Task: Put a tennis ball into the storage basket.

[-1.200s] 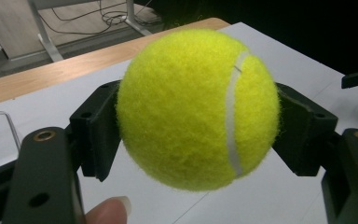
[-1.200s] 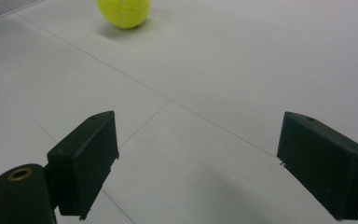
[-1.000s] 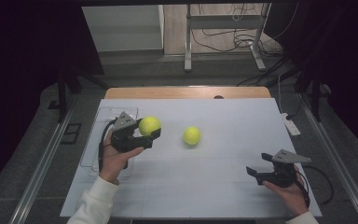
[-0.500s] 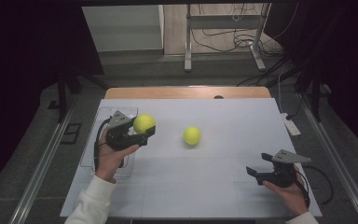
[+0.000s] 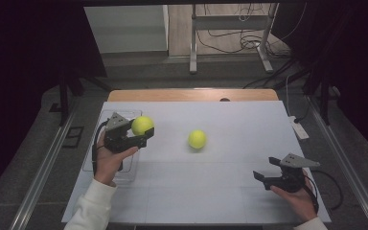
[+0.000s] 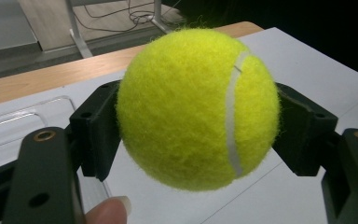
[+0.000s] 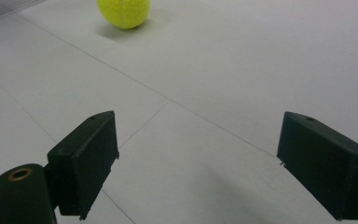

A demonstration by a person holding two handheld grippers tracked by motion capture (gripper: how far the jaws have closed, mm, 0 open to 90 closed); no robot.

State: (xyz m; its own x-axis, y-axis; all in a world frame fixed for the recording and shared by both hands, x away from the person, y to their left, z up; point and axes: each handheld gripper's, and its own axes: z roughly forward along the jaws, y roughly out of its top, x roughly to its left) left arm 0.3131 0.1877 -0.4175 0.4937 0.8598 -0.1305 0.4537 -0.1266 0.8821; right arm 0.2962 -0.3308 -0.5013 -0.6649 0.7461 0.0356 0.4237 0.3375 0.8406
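My left gripper (image 5: 141, 130) is shut on a yellow tennis ball (image 5: 143, 125), held a little above the left side of the white table (image 5: 230, 191). In the left gripper view both black pads press the ball (image 6: 198, 109) from either side, and a thumb tip shows below. A second tennis ball (image 5: 197, 139) lies on the table near the middle; it also sits at the top of the right gripper view (image 7: 123, 11). My right gripper (image 5: 263, 176) rests low at the right front, open, with nothing between its jaws (image 7: 196, 163).
A clear plastic tray (image 5: 100, 165) lies on the table under my left hand. Beyond the table's wooden far edge (image 5: 191, 95) there are metal stand legs and cables on the floor. A white power strip (image 5: 299, 128) sits at the table's right edge.
My left gripper has moved slightly left and toward the far side with the ball. The right gripper and the loose ball have stayed put.
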